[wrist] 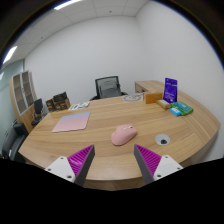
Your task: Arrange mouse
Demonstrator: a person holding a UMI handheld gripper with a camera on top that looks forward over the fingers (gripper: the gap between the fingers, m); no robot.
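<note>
Claw: the two-finger gripper (113,160) is released. Its two fingers stand wide apart and hold nothing.
Finger pads: each finger has a purple pad (81,157) on its inner side. Only bare table shows between them.
Mouse: the small pink rounded computer mouse (124,134) lies flat on the table. It sits just ahead of the fingers, a little toward the right finger. It does not touch either finger.
Mat: the flat pink rectangular mouse mat (72,122) lies on the table to the left of the pink mouse and a bit farther away. The mouse is not on it. The two are apart.
Table: the big light-brown wooden table (185,128) has a curved edge. It holds everything here.
Cable hole: a round grey cable hole (163,140) is set in the tabletop, near the mouse on its right side.
Far right things: a purple upright card (171,89) stands at the far right end of the table. A flat teal box (180,109) lies near it.
Chair: a black office chair (108,87) stands behind the table, by the white wall.
Left side: some dark things sit at the far left end of the table. They are too small to tell apart.
</note>
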